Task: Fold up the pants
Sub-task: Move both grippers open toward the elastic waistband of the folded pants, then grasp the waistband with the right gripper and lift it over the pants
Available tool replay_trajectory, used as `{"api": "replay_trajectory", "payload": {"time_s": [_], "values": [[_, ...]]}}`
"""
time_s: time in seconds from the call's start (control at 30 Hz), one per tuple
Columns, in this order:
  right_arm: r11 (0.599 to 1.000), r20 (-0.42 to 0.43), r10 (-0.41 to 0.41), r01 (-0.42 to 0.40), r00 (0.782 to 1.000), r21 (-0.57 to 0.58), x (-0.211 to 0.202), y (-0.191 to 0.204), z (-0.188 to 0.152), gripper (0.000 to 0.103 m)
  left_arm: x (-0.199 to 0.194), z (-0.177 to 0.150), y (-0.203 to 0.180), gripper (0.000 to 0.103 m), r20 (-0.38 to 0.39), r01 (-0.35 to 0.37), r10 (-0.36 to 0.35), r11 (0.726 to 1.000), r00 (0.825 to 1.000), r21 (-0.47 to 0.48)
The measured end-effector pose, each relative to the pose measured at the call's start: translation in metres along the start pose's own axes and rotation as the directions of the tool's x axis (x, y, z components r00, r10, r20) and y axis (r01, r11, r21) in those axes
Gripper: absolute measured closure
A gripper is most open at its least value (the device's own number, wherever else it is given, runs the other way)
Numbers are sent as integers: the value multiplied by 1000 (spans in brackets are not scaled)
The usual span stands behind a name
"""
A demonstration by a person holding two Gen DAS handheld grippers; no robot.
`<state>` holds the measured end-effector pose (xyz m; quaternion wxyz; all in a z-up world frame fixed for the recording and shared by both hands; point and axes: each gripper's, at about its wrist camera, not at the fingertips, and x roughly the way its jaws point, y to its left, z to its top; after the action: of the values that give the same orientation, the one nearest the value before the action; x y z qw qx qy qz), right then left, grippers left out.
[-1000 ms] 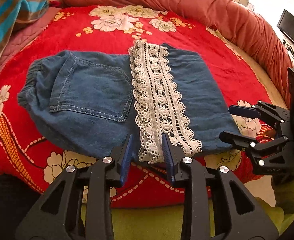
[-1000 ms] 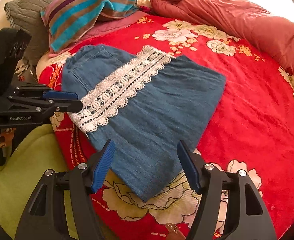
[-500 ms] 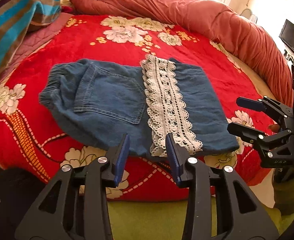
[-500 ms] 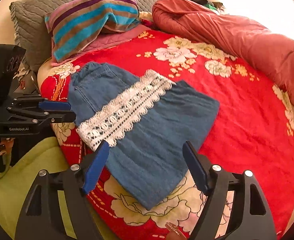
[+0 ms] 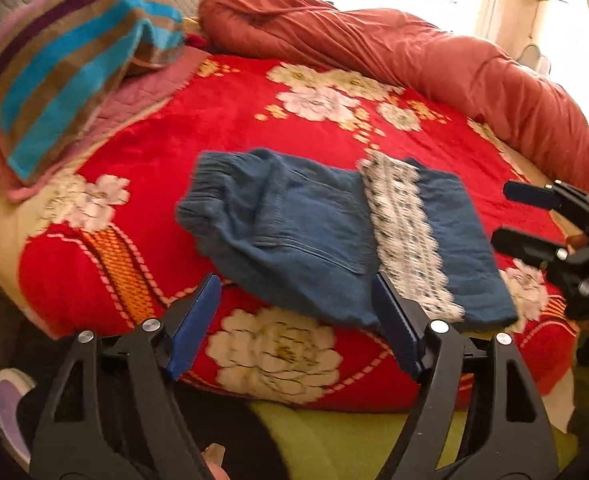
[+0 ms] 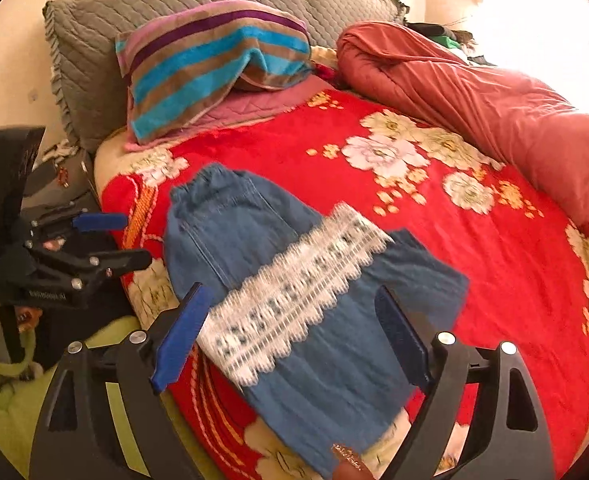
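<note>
Left wrist view takes in a bed [image 5: 230, 128] under a red floral blanket [image 5: 214, 152], with a rust-coloured quilt [image 5: 434, 60] bunched along its far side. Next in size, a striped pillow [image 6: 210, 60] leans on grey quilted cushions [image 6: 166, 4] at the head. Folded denim pants [image 5: 306, 228] lie flat near the blanket's front edge, elastic waistband toward the pillow, a back pocket facing up, and a white lace band [image 5: 406, 232] crossing the top layer. Both tongs hang above the bed's near edge, clear of the cloth. Left tongs [image 5: 294, 324] are opening, their blue pads wide apart with nothing between them. Right tongs [image 6: 290, 336] are opening too, wide and gripping nothing; the pants show between their pads only as background. A fingertip [image 6: 348, 470] shows at the right wrist view's bottom edge.
</note>
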<state>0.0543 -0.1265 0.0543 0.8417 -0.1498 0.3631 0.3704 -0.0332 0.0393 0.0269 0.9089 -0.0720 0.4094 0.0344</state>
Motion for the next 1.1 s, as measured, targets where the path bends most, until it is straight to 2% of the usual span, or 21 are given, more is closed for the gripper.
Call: {"api": "replay_trajectory", "payload": {"time_s": [0.27,0.37,0.67,0.73,0.9,1.0,1.1], "values": [[998,-18,44,-45,999,-42,34,9,41,19,6,5,24,29,11,-56,57,998,998,-32],[995,-43,83,-86,996,-58,55,14,57,19,12,7,33,29,6,-72,72,996,997,-46],[974,-158,167,-188,973,-128,133,30,105,19,46,14,61,30,-57,-56,48,989,997,-139],[967,-194,182,-211,964,-140,152,34,112,19,53,16,64,33,-67,-47,36,987,997,-154],[952,-264,219,-265,939,-152,187,46,117,20,70,17,76,52,-96,2,-22,978,995,-206],[945,-291,233,-287,928,-158,200,51,117,20,76,17,76,61,-107,16,-39,979,993,-205],[936,-308,247,-309,918,-169,208,56,116,26,81,16,74,63,-118,21,-45,980,992,-199]]}}
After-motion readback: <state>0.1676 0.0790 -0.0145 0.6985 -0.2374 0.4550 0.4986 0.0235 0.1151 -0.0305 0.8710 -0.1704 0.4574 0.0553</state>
